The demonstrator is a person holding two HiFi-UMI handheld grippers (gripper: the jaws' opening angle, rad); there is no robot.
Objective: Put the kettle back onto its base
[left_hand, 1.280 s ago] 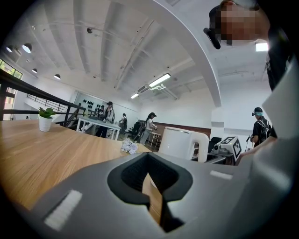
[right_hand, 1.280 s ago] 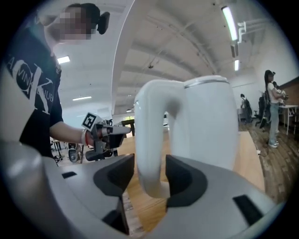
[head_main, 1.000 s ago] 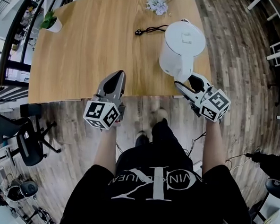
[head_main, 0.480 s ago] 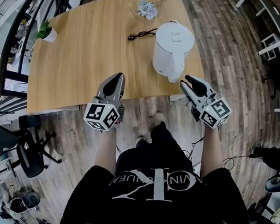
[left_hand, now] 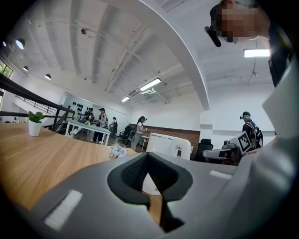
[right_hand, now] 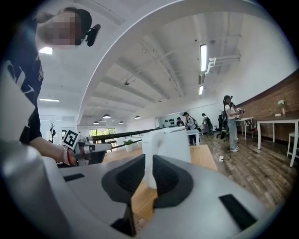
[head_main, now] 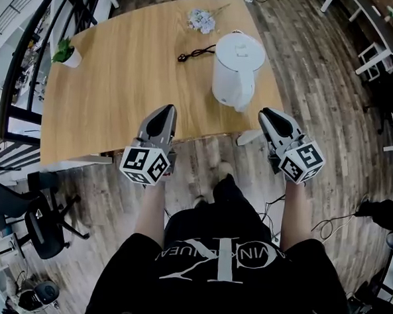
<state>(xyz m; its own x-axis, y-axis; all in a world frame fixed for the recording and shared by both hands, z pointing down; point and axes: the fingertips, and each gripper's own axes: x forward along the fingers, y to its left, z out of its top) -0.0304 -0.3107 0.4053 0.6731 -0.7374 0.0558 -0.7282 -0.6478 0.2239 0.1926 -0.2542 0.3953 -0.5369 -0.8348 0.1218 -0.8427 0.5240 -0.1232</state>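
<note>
- The white kettle (head_main: pixel 236 68) stands upright on the wooden surface (head_main: pixel 121 89), near its front right corner. Its handle (head_main: pixel 242 103) is turned toward the person. Nothing grips it, and from above I cannot tell whether its base sits beneath it.
- The right tongs (head_main: pixel 271 115) hang just off the surface's front edge, near the handle but apart from it. Their jaws have just been closing and now leave only a narrow slit, with nothing between them.
- The left tongs (head_main: pixel 164 111) hover at the front edge, well to the left of the kettle. Their jaws meet at the tips and hold nothing.
- The right gripper view looks level across the surface. The kettle's handle shows straight ahead through the slit, beyond the tips, and the left marker cube (right_hand: pixel 70 138) shows off to the side.
- The left gripper view has the kettle ahead and a little to the right, with the right marker cube (left_hand: pixel 244 141) beyond it.
- Only the head view shows the black cord (head_main: pixel 196 52) lying on the surface beside the kettle's far left side.
- A small bunch of flowers (head_main: pixel 201 19) lies behind the kettle, and a potted plant (head_main: pixel 67 51) stands at the far left edge.
- Only the gripper views show people (left_hand: pixel 140 130) standing at tables in the background.
</note>
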